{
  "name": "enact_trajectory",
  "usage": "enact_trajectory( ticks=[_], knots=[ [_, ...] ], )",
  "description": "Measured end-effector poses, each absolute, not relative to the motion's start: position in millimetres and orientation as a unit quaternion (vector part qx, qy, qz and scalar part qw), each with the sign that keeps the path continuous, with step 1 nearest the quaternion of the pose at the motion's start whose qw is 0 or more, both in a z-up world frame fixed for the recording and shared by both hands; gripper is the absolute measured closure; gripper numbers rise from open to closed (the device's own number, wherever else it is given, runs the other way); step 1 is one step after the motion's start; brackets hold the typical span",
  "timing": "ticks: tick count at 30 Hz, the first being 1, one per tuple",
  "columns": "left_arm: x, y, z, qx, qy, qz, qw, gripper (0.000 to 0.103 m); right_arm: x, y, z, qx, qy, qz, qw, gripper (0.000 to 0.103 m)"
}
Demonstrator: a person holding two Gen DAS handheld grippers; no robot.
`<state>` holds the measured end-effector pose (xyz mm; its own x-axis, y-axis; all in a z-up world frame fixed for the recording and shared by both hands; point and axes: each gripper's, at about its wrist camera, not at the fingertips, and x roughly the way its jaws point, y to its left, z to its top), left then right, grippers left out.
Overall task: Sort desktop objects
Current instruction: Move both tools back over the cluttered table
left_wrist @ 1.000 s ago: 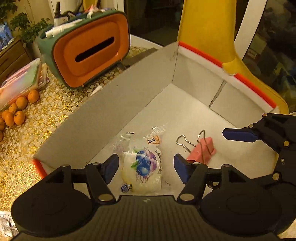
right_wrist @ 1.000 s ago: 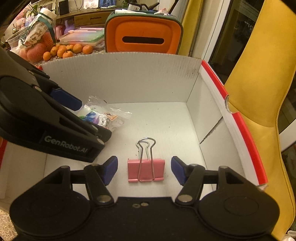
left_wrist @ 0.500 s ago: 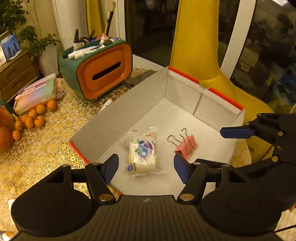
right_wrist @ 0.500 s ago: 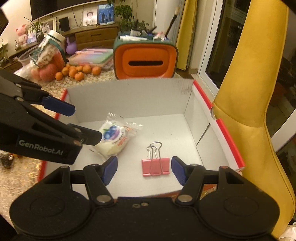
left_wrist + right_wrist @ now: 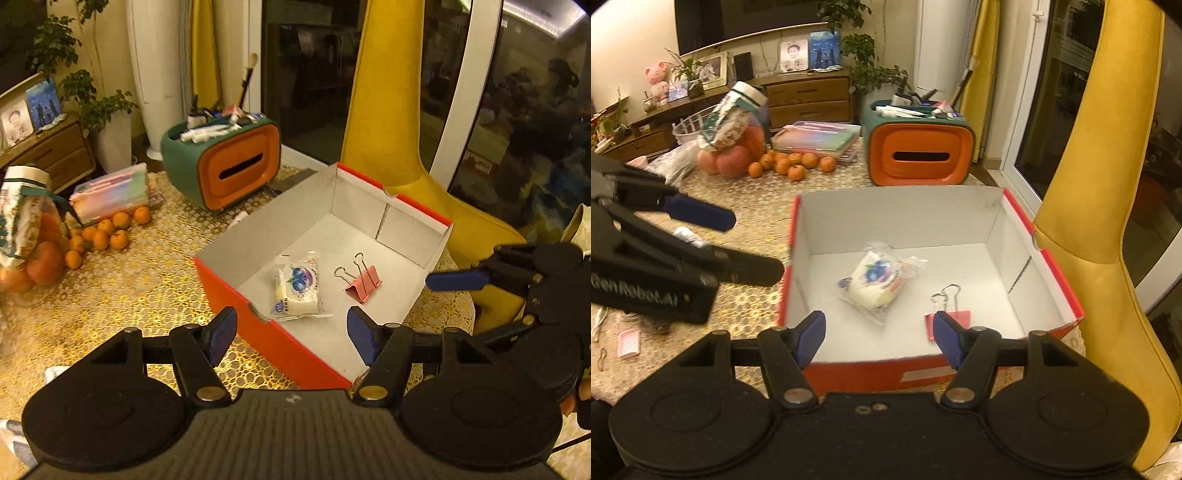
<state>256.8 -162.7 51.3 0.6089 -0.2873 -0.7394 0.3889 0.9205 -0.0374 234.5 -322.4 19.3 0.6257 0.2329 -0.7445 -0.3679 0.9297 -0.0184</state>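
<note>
Left wrist view shows me my left gripper (image 5: 291, 334) empty with fingers apart, my right gripper (image 5: 877, 338) likewise spread and empty, both above the near edge of the red box (image 5: 280, 339), where the snack packet (image 5: 297, 290) lies beside the pink binder clip (image 5: 364, 282), tissue holder (image 5: 229, 168) beyond.

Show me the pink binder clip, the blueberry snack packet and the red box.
pink binder clip (image 5: 364, 284), left wrist view, pink body
blueberry snack packet (image 5: 298, 290), left wrist view, printed front
red box (image 5: 273, 332), left wrist view, outer wall
</note>
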Motion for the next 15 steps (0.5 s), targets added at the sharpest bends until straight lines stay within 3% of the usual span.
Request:
enact_trajectory(
  ticks=[15],
  knots=[
    [202.9, -72.9, 69.3, 0.069, 0.358, -0.146, 0.920, 0.038, 186.3, -272.4, 31.9, -0.073, 0.373, 0.215, 0.900, 0.029]
  ],
)
